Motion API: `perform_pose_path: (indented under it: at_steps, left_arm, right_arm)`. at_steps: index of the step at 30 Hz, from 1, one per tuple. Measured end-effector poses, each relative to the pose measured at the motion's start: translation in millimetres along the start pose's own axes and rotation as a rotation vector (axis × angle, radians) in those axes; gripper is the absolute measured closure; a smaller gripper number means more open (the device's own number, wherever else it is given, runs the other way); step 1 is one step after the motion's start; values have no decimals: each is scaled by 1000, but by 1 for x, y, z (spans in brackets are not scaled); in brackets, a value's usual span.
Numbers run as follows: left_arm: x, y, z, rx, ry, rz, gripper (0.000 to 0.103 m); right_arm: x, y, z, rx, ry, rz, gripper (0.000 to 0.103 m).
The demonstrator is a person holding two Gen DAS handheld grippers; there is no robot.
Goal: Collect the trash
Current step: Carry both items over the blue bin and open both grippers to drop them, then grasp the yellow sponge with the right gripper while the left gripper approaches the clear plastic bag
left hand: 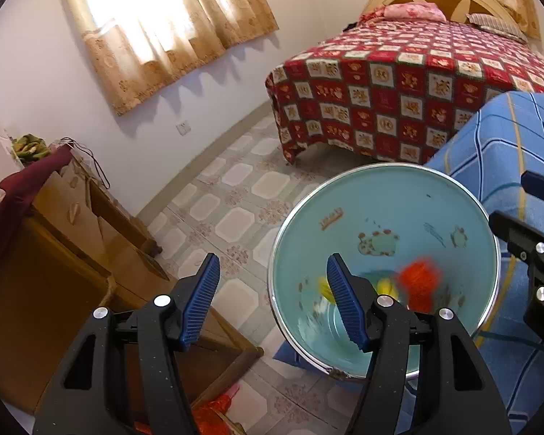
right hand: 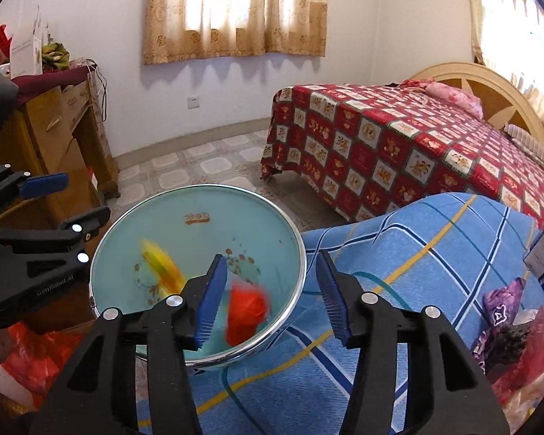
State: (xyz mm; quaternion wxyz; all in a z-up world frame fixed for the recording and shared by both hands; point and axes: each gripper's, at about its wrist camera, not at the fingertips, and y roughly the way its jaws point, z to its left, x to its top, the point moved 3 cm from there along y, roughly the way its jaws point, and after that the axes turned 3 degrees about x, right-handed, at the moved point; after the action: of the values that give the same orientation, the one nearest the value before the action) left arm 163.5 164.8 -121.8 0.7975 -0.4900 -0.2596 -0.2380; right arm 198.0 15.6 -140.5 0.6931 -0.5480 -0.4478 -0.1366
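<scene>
Left wrist view: a red scrap (left hand: 419, 282) and a yellow scrap (left hand: 384, 285), both blurred, show inside a pale blue bin (left hand: 380, 195) with a silver rim, the red one toward the bin's right side and the yellow one beside it, partly hidden by a blue pad. The left gripper (left hand: 273, 299) hangs over the bin's near left rim with its fingers spread and nothing between them; one pad stands over the tiled floor (left hand: 235, 195) outside the bin, the other over the bin's inside. The right gripper (left hand: 526, 232) shows only as black parts at the bin's right edge. In the right wrist view the same red scrap (right hand: 246, 308) and yellow scrap (right hand: 161, 264) are streaked with blur inside the bin (right hand: 199, 199). The right gripper (right hand: 270, 299) has its fingers apart and empty, straddling the bin's near right rim, one pad over the bin and one over the blue checked cloth (right hand: 435, 250) that touches the bin on that side. The left gripper (right hand: 60, 199) reaches in from the bin's left. On the cloth, well to the right of the bin, lie purple wrappers (right hand: 504, 304) and a pink bag (right hand: 536, 348). Beyond the bin stands a bed (right hand: 399, 137) with a red patterned cover; left of the bin is a wooden cabinet (right hand: 54, 134)
</scene>
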Motion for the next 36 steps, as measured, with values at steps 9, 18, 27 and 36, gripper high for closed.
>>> perform_pose_path:
  at_steps: [9,18,27,36]
  left_arm:
    - [-18,-1,-25,-63,12,38,36]
    - [-36,-37,-97,-154,139,-3,35]
    - [-43,-65,-150,-207,214,-32,35]
    - [-36,-90,-185,-285,224,-52,35]
  right_arm:
    - [-25,-66,-30,-105,56,-55,48]
    - [-119,-195,-126,-403,297,-108,46]
    - [-179,-213,-187,-464,461,-53,46]
    - [-192,-203,-199,-378,490,-31,82]
